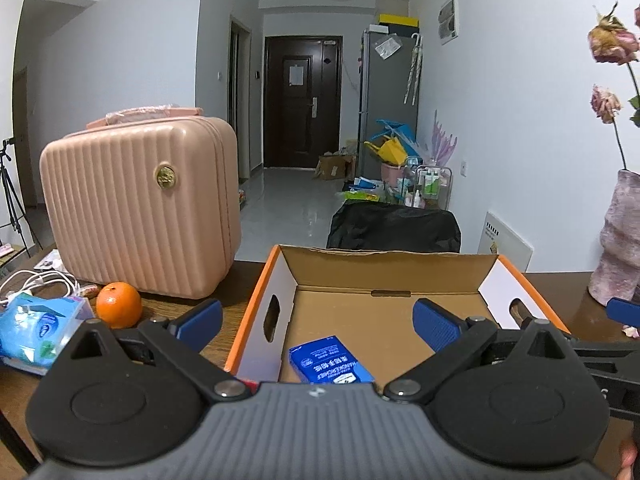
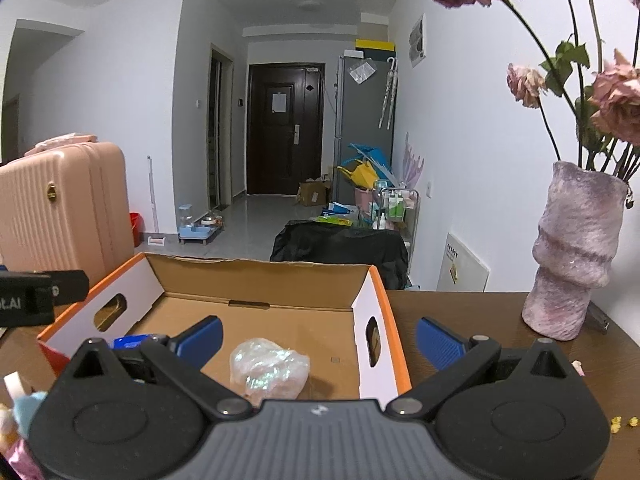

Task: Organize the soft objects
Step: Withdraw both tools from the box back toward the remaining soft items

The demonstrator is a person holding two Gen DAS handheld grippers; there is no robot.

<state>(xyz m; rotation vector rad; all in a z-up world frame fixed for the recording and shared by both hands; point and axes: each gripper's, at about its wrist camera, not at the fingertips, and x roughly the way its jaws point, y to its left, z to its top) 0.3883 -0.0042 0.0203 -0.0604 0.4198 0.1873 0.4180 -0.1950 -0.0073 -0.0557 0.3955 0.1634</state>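
Tissue pack, light blue [image 1: 38, 326]: lies at the table's left edge, beside white cables [image 1: 38, 282].
Orange [image 1: 119, 305]: sits on the table [image 1: 236, 280] just in front of the pink ribbed suitcase [image 1: 140, 204].
Left tongs [image 1: 316, 318]: spread wide and empty, hanging over the near-left part of the cardboard box [image 1: 260, 308].
Blue tissue packet [image 1: 330, 360]: lies on the box floor at its near-left corner, under the left tongs.
Iridescent soft bundle [image 2: 269, 368]: rests on the box floor near the right wall.
Right tongs [image 2: 318, 340]: spread wide and empty, straddling the box's right wall.
Vase [image 2: 574, 252]: pink, holding dried roses [image 2: 616, 100], stands at the table's far right edge.
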